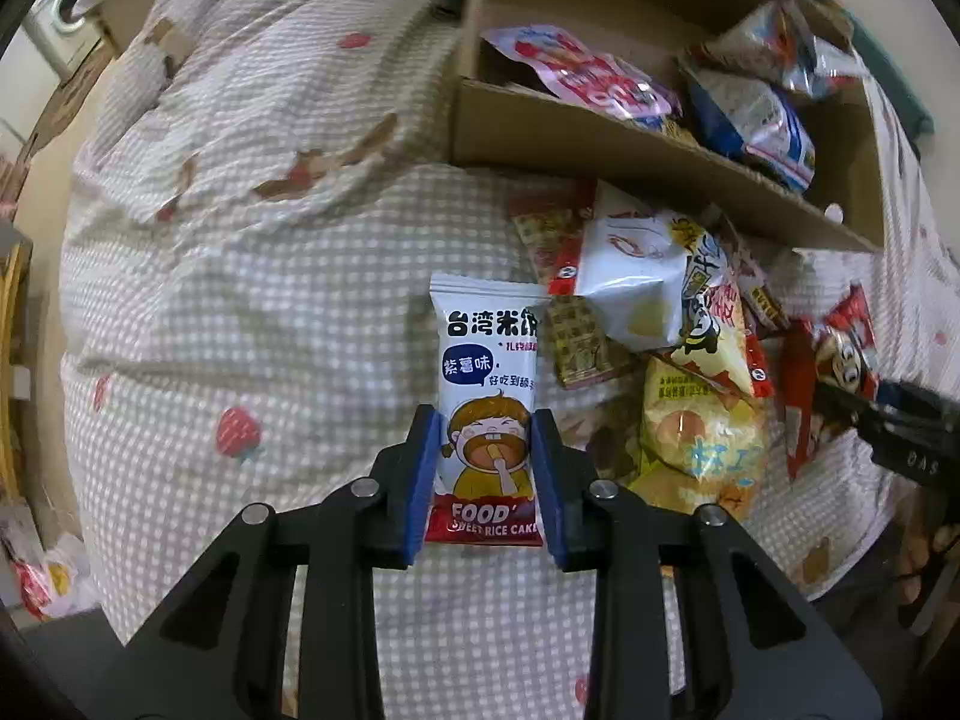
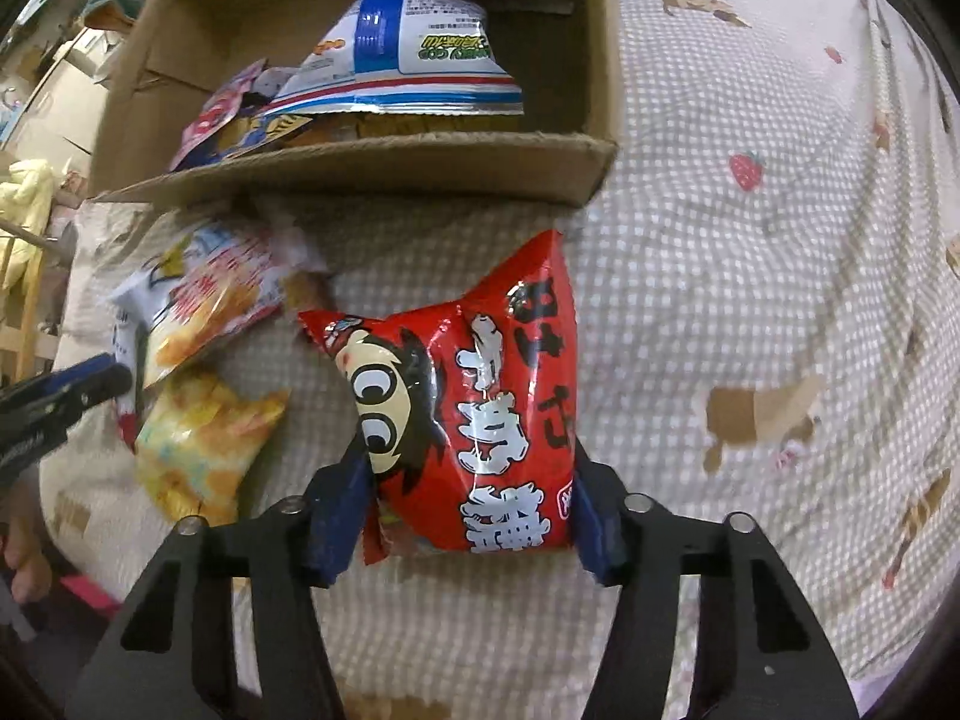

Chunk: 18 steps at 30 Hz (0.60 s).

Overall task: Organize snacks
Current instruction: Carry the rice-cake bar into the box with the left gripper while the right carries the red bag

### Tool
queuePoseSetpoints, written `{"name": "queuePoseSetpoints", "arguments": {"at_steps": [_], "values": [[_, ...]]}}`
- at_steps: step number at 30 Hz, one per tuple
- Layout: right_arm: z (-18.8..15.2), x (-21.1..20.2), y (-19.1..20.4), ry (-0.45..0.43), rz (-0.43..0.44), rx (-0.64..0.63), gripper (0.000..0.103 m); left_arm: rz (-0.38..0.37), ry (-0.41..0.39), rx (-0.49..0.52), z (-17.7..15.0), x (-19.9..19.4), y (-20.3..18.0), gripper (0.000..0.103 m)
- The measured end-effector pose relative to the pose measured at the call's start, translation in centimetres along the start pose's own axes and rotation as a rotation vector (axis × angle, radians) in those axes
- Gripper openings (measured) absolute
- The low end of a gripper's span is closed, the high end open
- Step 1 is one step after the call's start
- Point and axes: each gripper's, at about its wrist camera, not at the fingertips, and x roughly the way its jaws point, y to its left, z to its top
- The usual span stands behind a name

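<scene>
Risk as we judge it: the white sweet-rice-cake packet [image 1: 487, 414] could slip from our left gripper [image 1: 486, 468], whose jaws pinch only its lower part. Our right gripper [image 2: 471, 504] has jaws half-spread, pressing the puffy red foil snack bag [image 2: 474, 420], which may squirt out. Both sit over the checked bedspread [image 1: 240, 300], near the brown cardboard box [image 2: 384, 165].

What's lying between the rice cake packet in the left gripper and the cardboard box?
In the left wrist view, between the rice cake packet and the cardboard box lies only bare checked bedding; the snack pile sits off to the right.
</scene>
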Motion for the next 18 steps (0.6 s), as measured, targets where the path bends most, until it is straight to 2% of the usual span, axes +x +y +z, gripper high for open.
{"name": "queuePoseSetpoints", "arguments": {"at_steps": [5, 10, 18], "values": [[-1.6, -2.6, 0.0, -0.021, 0.066, 0.021, 0.056, -0.01, -0.019, -0.023, -0.6, -1.7, 1.0, 0.027], [-2.9, -5.7, -0.2, -0.095, 0.157, 0.047, 0.056, -0.008, -0.088, -0.022, -0.6, -4.5, 1.3, 0.027], [-1.0, -9.8, 0.4, -0.215, 0.226, 0.041, 0.056, -0.022, -0.202, -0.005, 1.1, -9.6, 0.6, 0.027]]}}
